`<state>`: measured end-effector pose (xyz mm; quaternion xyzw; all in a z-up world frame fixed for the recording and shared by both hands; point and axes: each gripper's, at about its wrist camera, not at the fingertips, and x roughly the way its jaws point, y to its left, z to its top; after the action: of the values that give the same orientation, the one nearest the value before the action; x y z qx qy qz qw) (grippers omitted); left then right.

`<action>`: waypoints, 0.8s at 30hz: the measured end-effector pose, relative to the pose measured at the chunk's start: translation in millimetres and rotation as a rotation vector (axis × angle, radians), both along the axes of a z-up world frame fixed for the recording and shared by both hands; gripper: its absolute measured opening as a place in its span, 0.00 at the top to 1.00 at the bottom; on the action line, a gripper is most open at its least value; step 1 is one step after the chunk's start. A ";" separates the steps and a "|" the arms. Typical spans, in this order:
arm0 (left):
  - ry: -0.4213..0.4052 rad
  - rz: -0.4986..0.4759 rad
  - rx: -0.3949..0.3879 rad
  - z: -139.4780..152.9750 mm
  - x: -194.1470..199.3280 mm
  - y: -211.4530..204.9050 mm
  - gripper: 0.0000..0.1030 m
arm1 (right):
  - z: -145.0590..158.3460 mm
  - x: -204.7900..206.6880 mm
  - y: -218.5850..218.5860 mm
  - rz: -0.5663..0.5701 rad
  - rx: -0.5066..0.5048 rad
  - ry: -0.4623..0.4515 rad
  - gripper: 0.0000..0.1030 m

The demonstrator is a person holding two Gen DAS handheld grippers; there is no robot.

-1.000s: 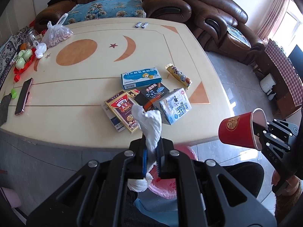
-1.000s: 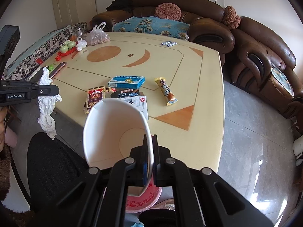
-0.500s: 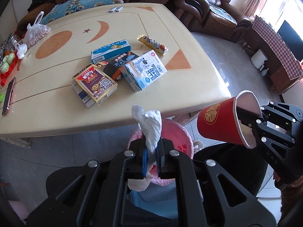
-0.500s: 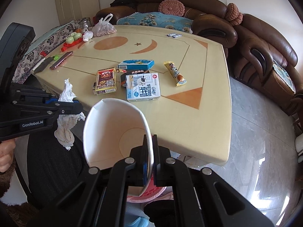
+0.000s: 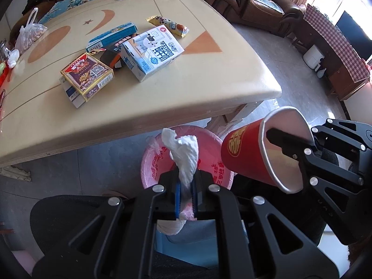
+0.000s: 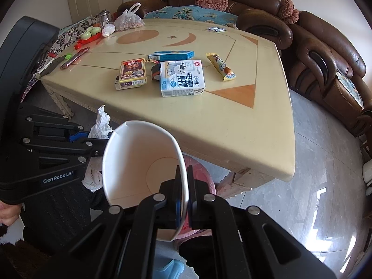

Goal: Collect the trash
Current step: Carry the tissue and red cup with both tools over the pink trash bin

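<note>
Left tongs (image 5: 185, 194) clamp a crumpled tissue (image 5: 183, 155) above the pink bin (image 5: 148, 162); right tongs (image 6: 183, 205) pinch the paper cup (image 6: 139, 162) rim beside it. Neither dropped yet. Boxes (image 6: 182, 78) and a snack wrapper (image 6: 220, 66) remain on the tabletop (image 6: 232, 125).

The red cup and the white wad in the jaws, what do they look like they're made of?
Red cup: likely paper, glossy printed outside, matte white inside, thin rim bent where pinched. White wad: seemingly tissue or paper towel, soft, matte, crumpled and twisted.
</note>
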<state>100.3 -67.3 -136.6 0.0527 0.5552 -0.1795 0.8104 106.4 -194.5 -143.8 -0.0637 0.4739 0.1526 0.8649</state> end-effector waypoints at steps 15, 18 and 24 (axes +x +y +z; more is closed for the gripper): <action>0.081 -0.027 0.031 -57.9 1.4 -17.0 0.92 | -51.1 3.7 -2.6 -0.031 0.014 0.076 0.96; 0.105 -0.022 0.012 -70.1 3.8 -17.6 0.92 | -62.6 4.7 -2.7 -0.040 0.010 0.089 0.96; 0.140 -0.004 0.031 -96.9 7.4 -19.2 0.92 | -84.6 7.6 -1.9 -0.054 0.008 0.112 0.96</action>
<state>107.7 -86.5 -233.5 0.0537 0.6129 -0.1758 0.7685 113.9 -196.4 -228.4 -0.0389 0.5226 0.1345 0.8410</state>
